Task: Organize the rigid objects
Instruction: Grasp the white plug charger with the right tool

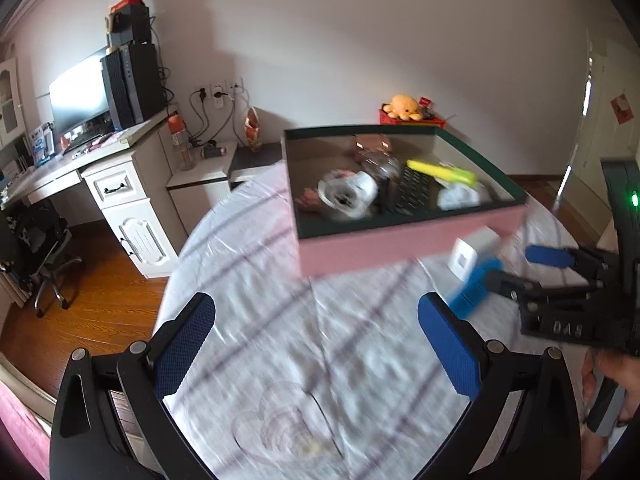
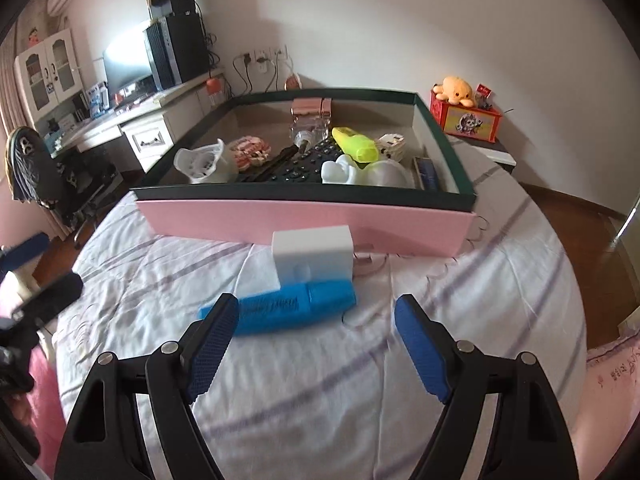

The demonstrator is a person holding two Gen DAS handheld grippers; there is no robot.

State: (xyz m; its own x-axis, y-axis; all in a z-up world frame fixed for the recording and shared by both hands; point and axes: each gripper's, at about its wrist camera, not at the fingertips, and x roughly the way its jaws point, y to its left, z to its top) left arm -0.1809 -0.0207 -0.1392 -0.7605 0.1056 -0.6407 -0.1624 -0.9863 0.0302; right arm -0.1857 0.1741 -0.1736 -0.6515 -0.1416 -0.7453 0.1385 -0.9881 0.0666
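- The right gripper sits nearest the lens in its own view, jaws spread wide with nothing between the pads, angled down at the bedsheet
- Just beyond its fingertips lies a blue marker-like object flat on the sheet, lengthwise across the view (slightly blurred, so what it is exactly stays unclear)
- A white block stands right behind the blue object, close against the front wall of the pink box
- The left gripper is also wide open and empty, hovering over bare sheet, well apart from both loose items
- Inside the box already: a yellow highlighter, a dark keypad-like device, white moulded pieces, a clear plastic cup and a few smaller things I cannot identify
- Judgement on progress: most of the job looks done, since the bulk of the objects sit in the box; the blue object and the white block appear to be what is left on the bed
- The right gripper seems lined up for the blue object, though it has not yet closed on it
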